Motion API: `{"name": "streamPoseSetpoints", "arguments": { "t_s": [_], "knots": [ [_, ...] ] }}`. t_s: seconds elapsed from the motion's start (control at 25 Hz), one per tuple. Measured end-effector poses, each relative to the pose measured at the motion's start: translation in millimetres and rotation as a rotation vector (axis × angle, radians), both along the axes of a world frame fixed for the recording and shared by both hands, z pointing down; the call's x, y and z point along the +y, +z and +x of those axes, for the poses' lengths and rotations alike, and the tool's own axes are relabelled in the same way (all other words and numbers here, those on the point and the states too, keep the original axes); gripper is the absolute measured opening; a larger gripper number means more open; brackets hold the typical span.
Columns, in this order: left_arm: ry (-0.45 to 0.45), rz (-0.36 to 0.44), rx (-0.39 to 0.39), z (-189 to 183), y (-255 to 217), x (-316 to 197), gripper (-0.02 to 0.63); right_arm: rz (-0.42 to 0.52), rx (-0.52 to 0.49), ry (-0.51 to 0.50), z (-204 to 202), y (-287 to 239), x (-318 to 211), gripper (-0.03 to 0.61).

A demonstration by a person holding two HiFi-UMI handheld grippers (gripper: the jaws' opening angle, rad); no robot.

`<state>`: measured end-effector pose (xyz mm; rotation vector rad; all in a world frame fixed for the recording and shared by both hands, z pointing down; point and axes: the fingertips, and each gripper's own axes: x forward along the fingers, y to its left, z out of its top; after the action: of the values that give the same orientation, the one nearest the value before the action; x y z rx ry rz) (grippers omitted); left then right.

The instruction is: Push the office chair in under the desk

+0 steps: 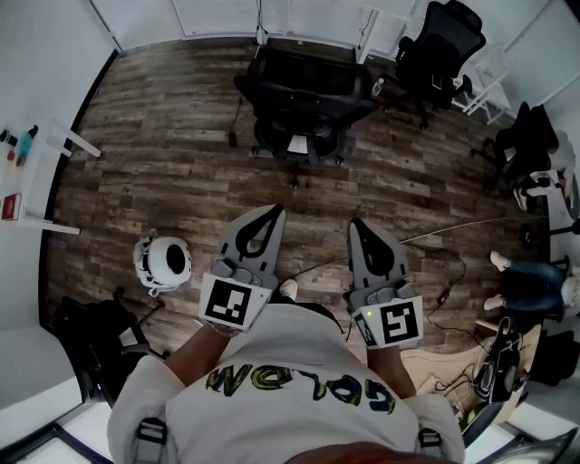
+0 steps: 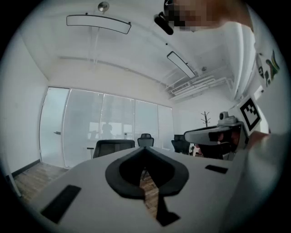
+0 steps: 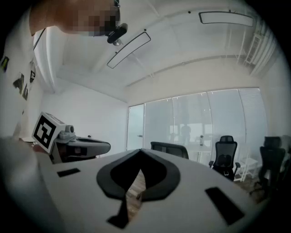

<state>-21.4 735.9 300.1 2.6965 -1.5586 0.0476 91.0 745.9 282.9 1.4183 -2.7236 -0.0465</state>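
Head view, read left to right. All places are given against the black office chair (image 1: 304, 100), which stands on the plank floor (image 1: 181, 172) at top centre, just in front of the white window blinds (image 1: 217, 14). I cannot tell which desk it belongs to; nothing covers it from above.

Far left of the chair, a white desk (image 1: 36, 195) sits at the frame edge, carrying a small red box (image 1: 10, 207). Left of the chair and nearer the person, a white rounded device with a dark middle (image 1: 164, 261) sits on the floor.

Left tool (image 1: 274, 211): held level, tip aimed toward the chair and well apart from it. Its own view shows the jaws pressed together with nothing between them. Only floor boards show through the slit.

Right tool (image 1: 356, 223): beside the left one, also level and well short of the chair. Its jaws are pressed together and pinch nothing.

Right of the chair, a second black chair (image 1: 439, 45) stands by the blinds. Farther right and nearer the person are a seated person's legs (image 1: 526, 283) in jeans and white shoes. A cable (image 1: 444, 272) trails on the floor between those legs and the right tool.
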Motion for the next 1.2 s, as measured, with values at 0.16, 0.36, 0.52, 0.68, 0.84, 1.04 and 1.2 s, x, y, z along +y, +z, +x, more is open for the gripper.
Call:
{"name": "streamPoseSetpoints", "arguments": {
  "t_s": [0.16,0.36,0.52,0.68,0.84,1.04,1.2],
  "knots": [
    [-0.005,0.000,0.002,1,1,0,0.011,-0.006,-0.001,-0.002,1,2,0,0.009],
    [-0.010,-0.011,-0.002,-1,5,-7,0.011,0.003,-0.010,-0.003,1,1,-7,0.011],
    [-0.006,-0.007,-0.012,-1,7,-18,0.011,0.009,-0.006,0.001,2,3,-17,0.011],
    [-0.010,-0.006,-0.020,-7,11,-39,0.011,0.011,-0.005,0.005,1,6,-37,0.011],
    [-0.020,-0.006,-0.049,-18,15,-66,0.012,0.014,0.009,0.003,-2,9,-62,0.011],
    [-0.021,-0.001,-0.101,-39,24,-112,0.044,0.002,0.063,-0.006,-9,20,-104,0.021],
    [-0.008,-0.015,-0.161,-56,37,-155,0.057,-0.009,0.115,0.011,-6,33,-146,0.053]
  ]
}}
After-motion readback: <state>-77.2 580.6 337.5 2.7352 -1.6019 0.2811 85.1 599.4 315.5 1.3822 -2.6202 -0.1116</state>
